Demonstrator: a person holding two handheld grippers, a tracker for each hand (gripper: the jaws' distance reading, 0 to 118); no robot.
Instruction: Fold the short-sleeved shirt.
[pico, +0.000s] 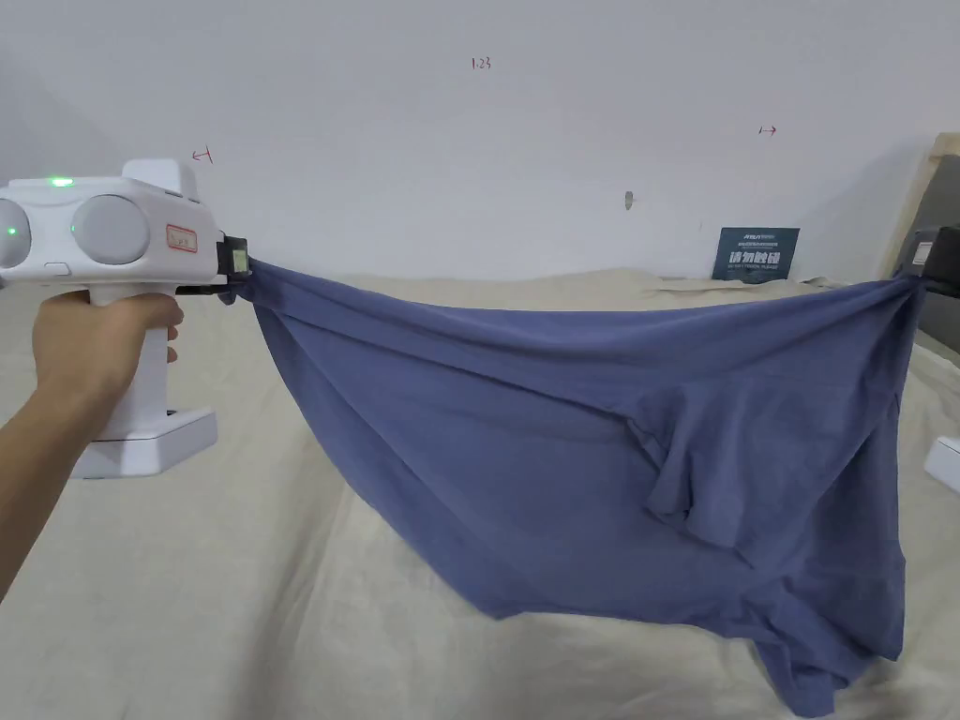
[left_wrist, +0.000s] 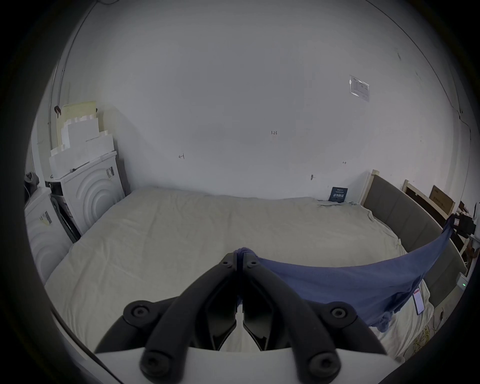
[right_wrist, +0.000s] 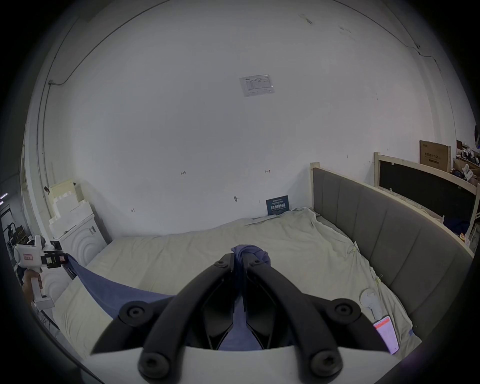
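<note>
While the shirt hangs across the frame's middle above the bed, both grippers pull it taut, probably to spread it flat. The left gripper, at upper left, and the right gripper each have jaws closed on bunched cloth.

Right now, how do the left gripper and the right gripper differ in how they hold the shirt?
In the head view the left gripper shows whole, with the hand on its handle; the right gripper is cut off at the frame edge. The shirt hangs shallow near the left gripper and sags deepest nearer the right gripper. Both are shut on bunched cloth, stretching the shirt above the bed.
</note>
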